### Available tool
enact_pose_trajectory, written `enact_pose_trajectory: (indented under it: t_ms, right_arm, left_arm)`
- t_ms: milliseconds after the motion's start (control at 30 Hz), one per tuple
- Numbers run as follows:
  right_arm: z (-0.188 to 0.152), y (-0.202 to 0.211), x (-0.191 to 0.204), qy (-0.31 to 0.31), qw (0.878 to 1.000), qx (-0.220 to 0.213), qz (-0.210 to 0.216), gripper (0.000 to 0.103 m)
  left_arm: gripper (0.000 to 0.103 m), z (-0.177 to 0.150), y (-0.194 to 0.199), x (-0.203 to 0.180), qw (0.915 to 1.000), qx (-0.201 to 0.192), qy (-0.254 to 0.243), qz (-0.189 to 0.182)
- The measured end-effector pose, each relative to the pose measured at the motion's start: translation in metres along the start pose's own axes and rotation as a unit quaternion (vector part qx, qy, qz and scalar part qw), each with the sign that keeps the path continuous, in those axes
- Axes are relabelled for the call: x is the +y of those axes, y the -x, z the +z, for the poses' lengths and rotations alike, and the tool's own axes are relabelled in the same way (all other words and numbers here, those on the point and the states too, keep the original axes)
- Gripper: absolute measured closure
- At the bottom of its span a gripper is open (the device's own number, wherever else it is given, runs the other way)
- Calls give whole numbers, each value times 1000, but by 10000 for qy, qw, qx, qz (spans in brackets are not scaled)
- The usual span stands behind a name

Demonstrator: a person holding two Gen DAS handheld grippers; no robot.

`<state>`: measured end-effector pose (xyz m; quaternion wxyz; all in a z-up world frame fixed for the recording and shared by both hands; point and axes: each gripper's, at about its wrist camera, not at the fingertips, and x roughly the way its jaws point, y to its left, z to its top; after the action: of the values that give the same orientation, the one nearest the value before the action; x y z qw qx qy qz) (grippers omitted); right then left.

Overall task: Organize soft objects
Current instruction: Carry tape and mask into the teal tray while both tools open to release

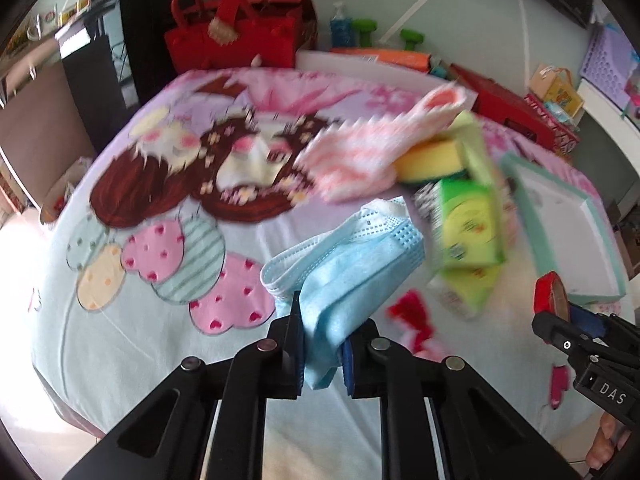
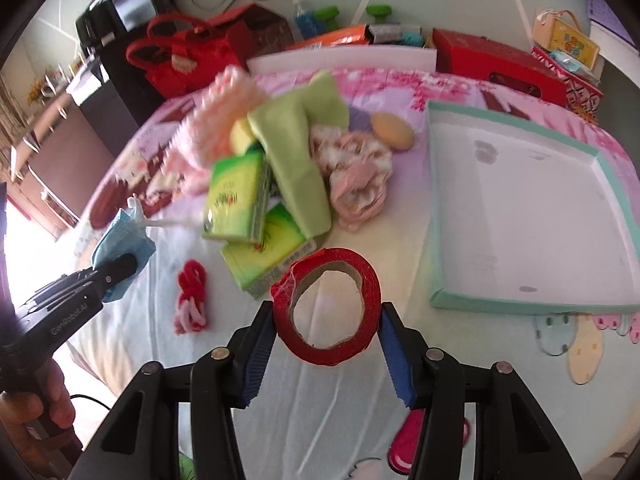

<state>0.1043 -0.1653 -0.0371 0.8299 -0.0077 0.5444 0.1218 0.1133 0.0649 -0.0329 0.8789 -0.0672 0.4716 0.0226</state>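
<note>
Cartoon-print bedsheet (image 2: 132, 344) covers the work surface, clutter along the back wall. Landmark: teal-rimmed tray (image 2: 612, 184), empty. Left gripper (image 1: 320, 354) is clamped on a blue face mask (image 1: 352, 256), jaws nearly together, mask lifted off the sheet, well left of the tray. Right gripper (image 2: 326, 344) pinches a red tape roll (image 2: 328, 304) across its width, jaws about half spread, roll just beside the tray's near-left corner. Left of the tray sits the pile: green tissue packs (image 2: 240, 196), green cloth (image 2: 296, 152), pink fuzzy sock (image 2: 208, 128), crumpled pink fabric (image 2: 356, 176), yellow sponge (image 1: 428, 162). Red cord (image 2: 192, 300) lies loose, nearer than the pile.

Risks: mask is thin and held by one end, so it could slip out or drag its ear loop across the pile. Tape roll is already squashed oval; it may pop out sideways.
</note>
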Motion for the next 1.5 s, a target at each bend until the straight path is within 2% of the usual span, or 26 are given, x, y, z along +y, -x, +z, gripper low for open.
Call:
enact_pose_trajectory:
  t_ms: [133,300,467,600,733,867,1100,1200,1267,1333,1467,1500]
  right_arm:
    - [9,25,-20,-29,9994,-301,-142,49]
    - [25,43,-67,-302,9969,-478,-540,49]
    - [39,50,-126,-631,9921,-516,-955,49]
    - [47,46,-171,-855,9880,-334,-1243,49]
    - [51,35,-204,-1091,9843,-134,-1384,49]
    - [51,29,-228,-1244,9807,11,-1507,49]
    - [60,27,-239,-1162,9779,142,-1734,48]
    - [64,27,-241,-1170,9779,196,-1720,47]
    - [65,27,-239,-1145,9783,184,-1716,42]
    - [66,28,-237,-1140,9779,150,-1748,30]
    - [65,30,-235,-1140,9778,159,-1753,26]
    - [64,31,-234,-1126,9777,159,-1764,22]
  left_arm:
    - [88,18,24,-23,9989,-291,-210,-286]
    - [88,44,41,-82,9928,-523,-901,-599]
    - [88,59,36,-152,9819,-409,-1531,-1039]
    - [88,66,18,-198,9755,-245,-1863,-1139]
    - [88,70,-6,-236,9713,41,-2022,-1251]
    - [87,64,-12,-266,9678,92,-2170,-1271]
    - [84,71,-24,-291,9689,261,-1952,-1501]
    - [65,72,-25,-298,9679,327,-1957,-1545]
    - [42,72,-25,-301,9672,356,-1923,-1619]
    - [31,73,-24,-303,9677,360,-1880,-1644]
    - [17,73,-20,-302,9681,337,-1816,-1691]
    - [16,73,-19,-300,9691,317,-1809,-1647]
